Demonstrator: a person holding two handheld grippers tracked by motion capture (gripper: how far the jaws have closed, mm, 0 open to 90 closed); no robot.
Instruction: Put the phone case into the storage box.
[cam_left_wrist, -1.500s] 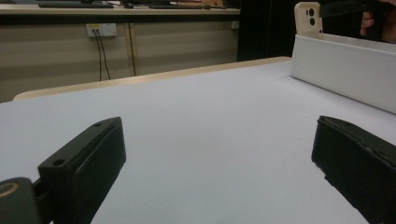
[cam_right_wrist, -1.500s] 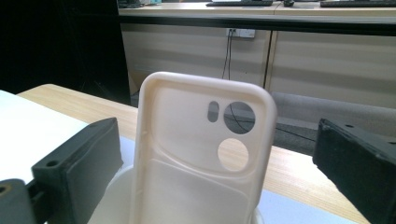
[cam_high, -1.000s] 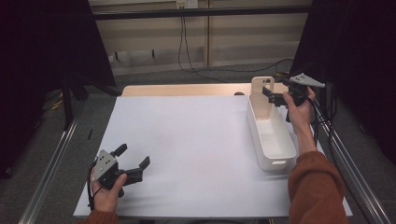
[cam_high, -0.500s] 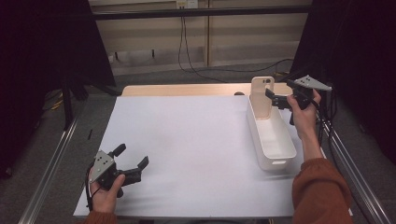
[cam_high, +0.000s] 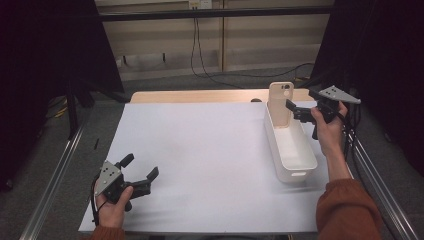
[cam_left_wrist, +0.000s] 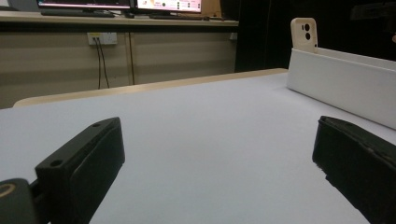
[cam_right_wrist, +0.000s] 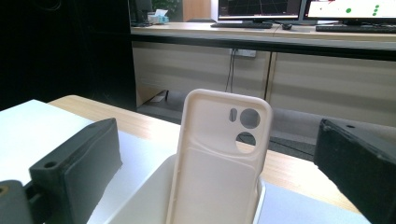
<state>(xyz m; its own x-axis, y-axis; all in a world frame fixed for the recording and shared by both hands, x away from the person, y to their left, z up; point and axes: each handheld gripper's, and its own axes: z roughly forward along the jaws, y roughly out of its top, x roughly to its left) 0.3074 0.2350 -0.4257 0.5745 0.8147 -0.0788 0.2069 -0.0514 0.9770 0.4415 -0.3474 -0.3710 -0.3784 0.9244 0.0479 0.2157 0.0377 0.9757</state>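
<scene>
A cream phone case (cam_high: 280, 103) is seen propped upright at the far end of the white bin (cam_high: 292, 150), the right gripper (cam_high: 298, 111) held just beside it with jaws apart, the left gripper (cam_high: 139, 172) rested on the white sheet (cam_high: 200, 150), jaws apart.

dim room, bright sheet (soft shadows), near jaws blurred.

My left gripper (cam_high: 139, 172) rests low at the near left, jaws spread; my right gripper (cam_high: 294, 111) is raised far right, jaws apart.
</scene>
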